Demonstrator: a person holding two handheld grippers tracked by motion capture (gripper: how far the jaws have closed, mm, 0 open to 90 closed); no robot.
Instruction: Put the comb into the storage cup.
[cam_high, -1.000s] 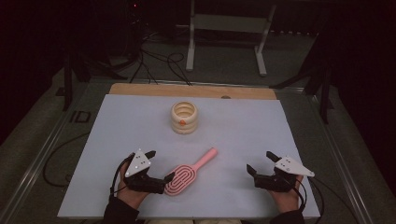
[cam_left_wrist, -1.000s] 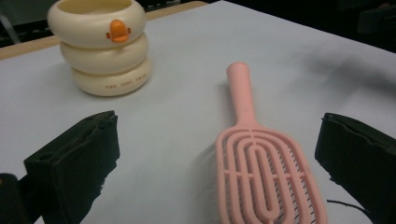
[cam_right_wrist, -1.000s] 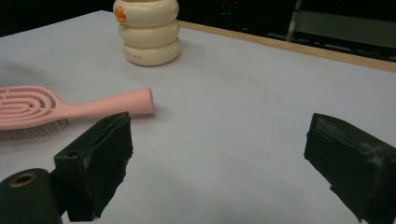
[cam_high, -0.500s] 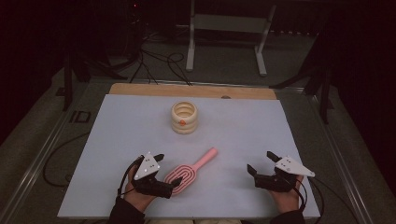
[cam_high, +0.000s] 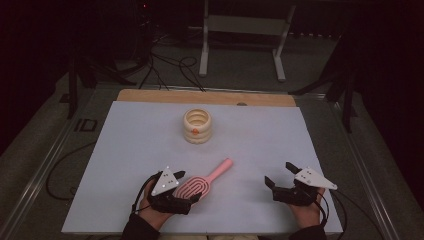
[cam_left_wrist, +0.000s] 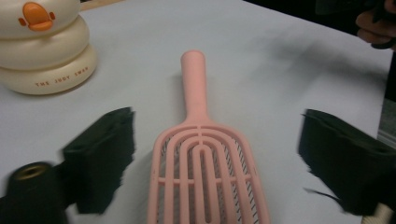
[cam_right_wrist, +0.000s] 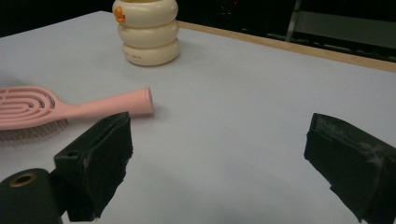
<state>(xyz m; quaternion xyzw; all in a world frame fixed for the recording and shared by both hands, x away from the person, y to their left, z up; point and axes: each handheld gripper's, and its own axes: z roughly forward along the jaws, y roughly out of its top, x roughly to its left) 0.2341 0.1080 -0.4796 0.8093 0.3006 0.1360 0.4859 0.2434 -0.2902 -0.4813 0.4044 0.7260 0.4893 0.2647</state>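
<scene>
one pink hairbrush (cam_high: 197, 186), one cream ringed holder (cam_high: 197, 125)

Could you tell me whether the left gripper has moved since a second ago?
Yes: the left gripper has shifted rightward, over the pink brush head.

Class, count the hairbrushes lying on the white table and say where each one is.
1. The pink hairbrush lies near the table's front edge, its head between the open jaws of the left gripper, its handle pointing toward the cream holder.

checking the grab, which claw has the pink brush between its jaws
The left claw: its open jaws straddle the pink brush head. The right claw is open over bare table, well apart.
</scene>
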